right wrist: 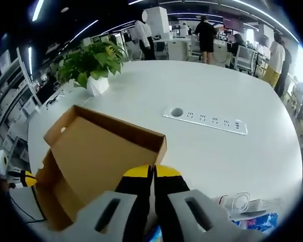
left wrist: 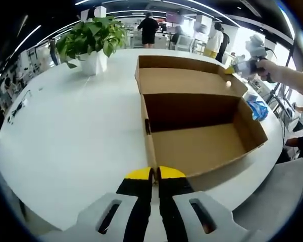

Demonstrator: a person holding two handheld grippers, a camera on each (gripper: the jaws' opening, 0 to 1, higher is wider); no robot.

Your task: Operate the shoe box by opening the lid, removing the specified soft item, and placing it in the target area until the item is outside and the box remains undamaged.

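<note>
White table (left wrist: 65, 136) is seen carrying the open cardboard shoe box (left wrist: 192, 141), lid (left wrist: 184, 78) folded back, interior bare. A potted plant (left wrist: 93, 40) stands beyond. A socket strip (right wrist: 207, 121) is set into the tabletop. Left gripper (left wrist: 155, 174) and right gripper (right wrist: 152, 171) jaws are closed together, grasping nothing. No writing can be read.

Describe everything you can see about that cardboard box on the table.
The shoe box is plain brown cardboard, standing open on the white table. Its hinged lid is flipped back, lying beyond the base, inner side up. The base looks empty: bare cardboard floor and walls. In the left gripper view, the left gripper, jaws together, meets the box's near corner, and the right gripper touches the lid's far corner. In the right gripper view, the right gripper sits at the lid's edge.
</note>
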